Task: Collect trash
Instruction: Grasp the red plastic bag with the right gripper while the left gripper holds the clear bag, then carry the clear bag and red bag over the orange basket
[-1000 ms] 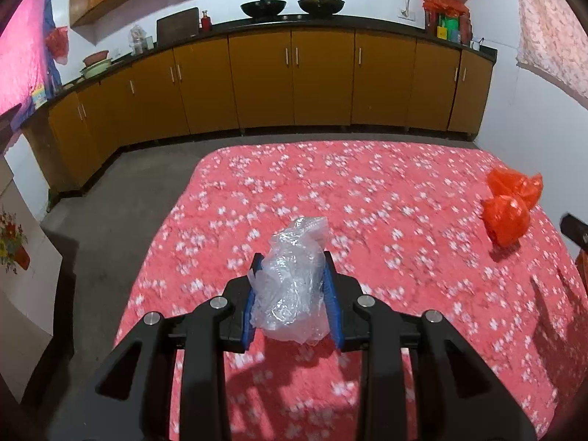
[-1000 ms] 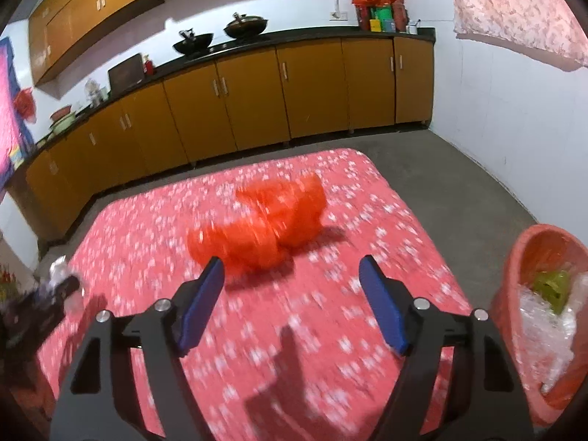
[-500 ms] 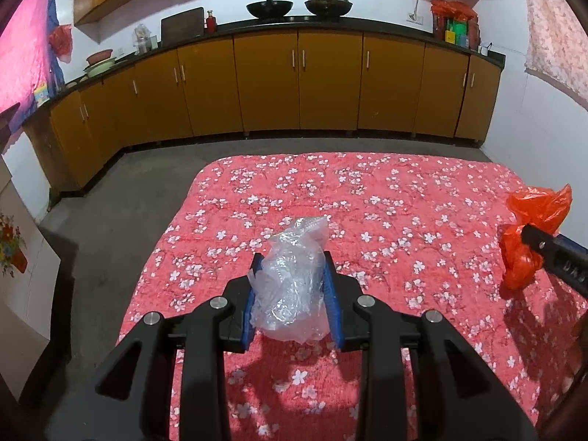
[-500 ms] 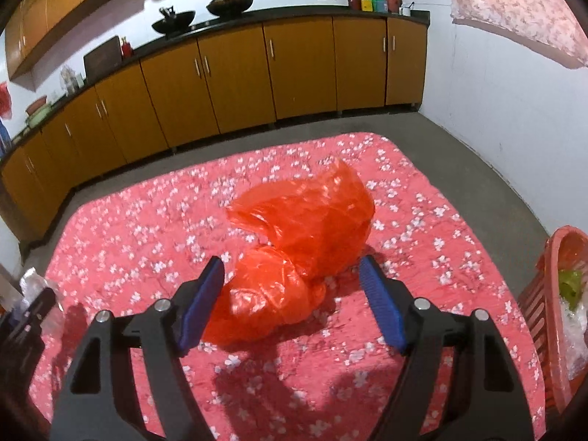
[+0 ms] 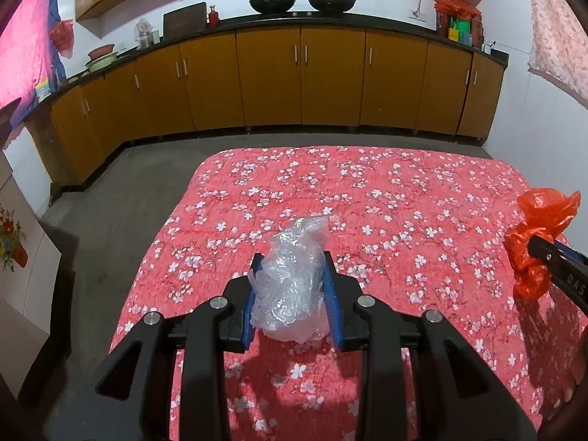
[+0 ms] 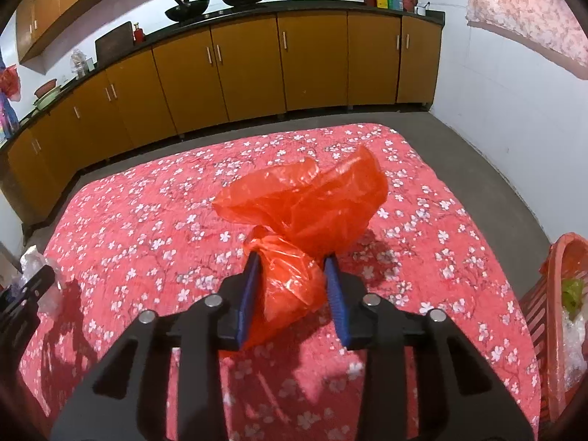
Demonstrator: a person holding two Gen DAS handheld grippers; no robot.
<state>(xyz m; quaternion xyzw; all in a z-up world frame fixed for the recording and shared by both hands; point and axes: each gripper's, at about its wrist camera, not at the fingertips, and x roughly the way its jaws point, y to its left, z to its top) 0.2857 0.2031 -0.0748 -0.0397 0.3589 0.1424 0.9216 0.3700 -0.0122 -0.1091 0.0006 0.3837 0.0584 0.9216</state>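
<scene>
So the left gripper [image 5: 293, 262] has its blue fingers [image 5: 254, 286] clamped on a crumpled clear plastic bag [image 5: 292, 286], holding it over the near left part of the tabletop [image 5: 367, 191], which is covered in a red cloth with white blossoms. The bag pokes up and forward past the fingertips.

The right gripper [image 6: 292, 266] is doing the same thing with an orange plastic bag [image 6: 305, 217]: fingers [image 6: 334, 294] squeezed on the lower knotted lump, while the loose top part billows out ahead of them, toward the far right side of the tabletop. Can't tell if the bag's bottom is touching the cloth or just above it. From the left camera you can see that orange bag at the right edge, pinched in the other gripper.

Off the right edge of the tabletop there's a red basket [image 6: 551, 294] with some clear plastic and something green already in it. Orange-brown cabinets [image 5: 301, 81] run along the far wall, with two woks [image 5: 272, 2] up on the counter.
</scene>
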